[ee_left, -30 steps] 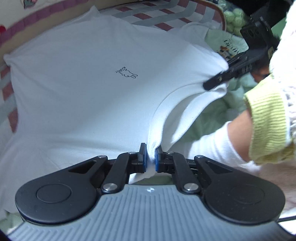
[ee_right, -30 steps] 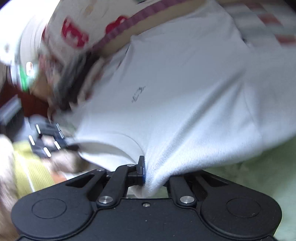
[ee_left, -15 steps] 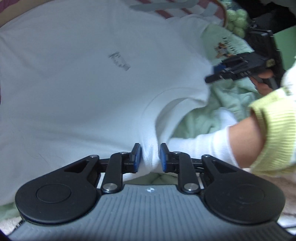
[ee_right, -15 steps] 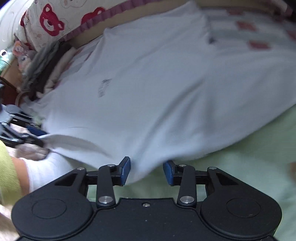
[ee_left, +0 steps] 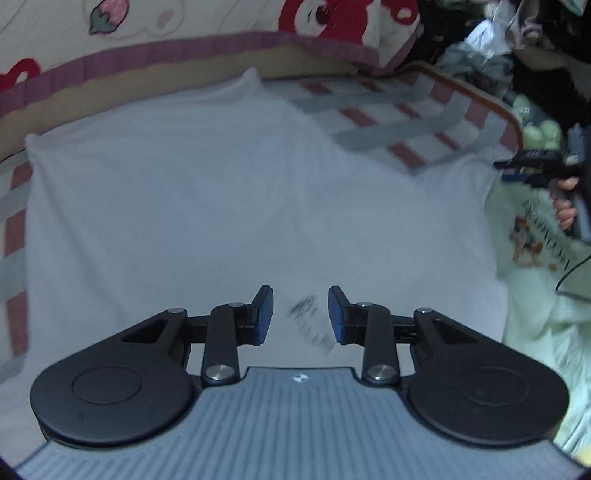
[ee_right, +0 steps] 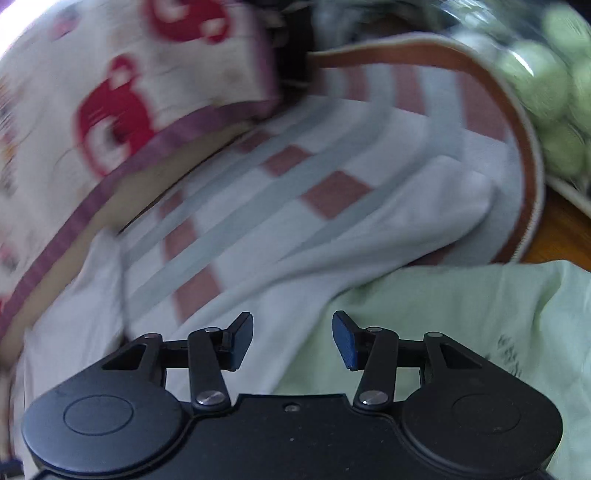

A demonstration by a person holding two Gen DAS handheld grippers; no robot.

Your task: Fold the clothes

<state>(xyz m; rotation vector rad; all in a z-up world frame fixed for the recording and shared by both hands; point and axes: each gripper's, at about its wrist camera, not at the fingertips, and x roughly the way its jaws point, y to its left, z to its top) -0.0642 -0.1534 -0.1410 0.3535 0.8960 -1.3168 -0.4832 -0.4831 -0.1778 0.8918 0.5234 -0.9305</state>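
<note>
A white T-shirt (ee_left: 207, 206) lies spread flat on the striped blanket (ee_left: 399, 118), its small dark print just ahead of my left gripper (ee_left: 301, 314). The left jaws are opening, with nothing gripped between them. In the right wrist view the shirt's sleeve (ee_right: 424, 221) lies over the blanket (ee_right: 280, 173). My right gripper (ee_right: 293, 339) hovers above the shirt's edge and a pale green garment (ee_right: 461, 302); its jaws are opening and hold nothing. The right gripper (ee_left: 532, 170) also shows at the far right of the left wrist view, held by a hand.
A bear-print pillow (ee_left: 207, 40) borders the blanket's far side. The pale green garment (ee_left: 535, 266) lies right of the shirt. A clothes heap (ee_left: 487, 33) sits at the top right. Green round things (ee_right: 546, 81) lie beyond the blanket's brown edge.
Both grippers let go of the shirt's neckline and opened. The shirt now lies flat. The left gripper moved over the print; the right swung away to the shirt's right edge.
</note>
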